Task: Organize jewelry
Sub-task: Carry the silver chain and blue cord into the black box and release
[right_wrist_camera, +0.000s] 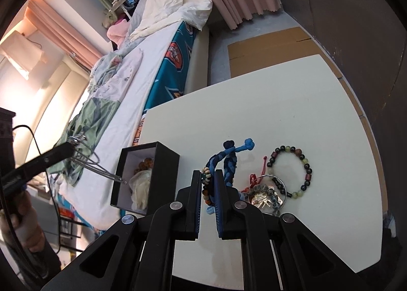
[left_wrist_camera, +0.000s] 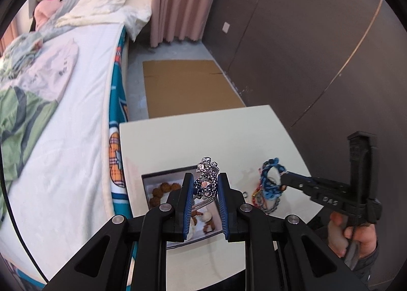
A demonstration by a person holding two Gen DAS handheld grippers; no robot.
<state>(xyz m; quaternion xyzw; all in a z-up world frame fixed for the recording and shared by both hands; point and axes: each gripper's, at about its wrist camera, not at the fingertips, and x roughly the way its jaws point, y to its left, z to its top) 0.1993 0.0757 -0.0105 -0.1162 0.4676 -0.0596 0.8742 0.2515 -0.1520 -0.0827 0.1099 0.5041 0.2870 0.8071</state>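
My left gripper [left_wrist_camera: 204, 179] is shut on a silver rhinestone necklace [left_wrist_camera: 206, 179], held above the open black jewelry box [left_wrist_camera: 146, 179]; its chain hangs down into the box [right_wrist_camera: 150, 176]. The box holds brown bead bracelets [left_wrist_camera: 162, 188] and a white pouch. My right gripper [right_wrist_camera: 206, 175] is shut on a blue braided bracelet [right_wrist_camera: 230, 158] together with a small beaded bracelet [right_wrist_camera: 206, 181], lifted above the white table [right_wrist_camera: 279, 112]. The blue bracelet also shows in the left wrist view [left_wrist_camera: 271, 179]. A dark bead bracelet [right_wrist_camera: 292, 171] and a tangle of other pieces [right_wrist_camera: 264, 194] lie on the table to the right.
A bed [left_wrist_camera: 76, 112] with clothes runs along the table's left side. Flattened cardboard [left_wrist_camera: 188, 87] lies on the floor beyond the table. A dark wall [left_wrist_camera: 318, 49] stands to the right. The left gripper and its cable show at the left of the right wrist view [right_wrist_camera: 38, 161].
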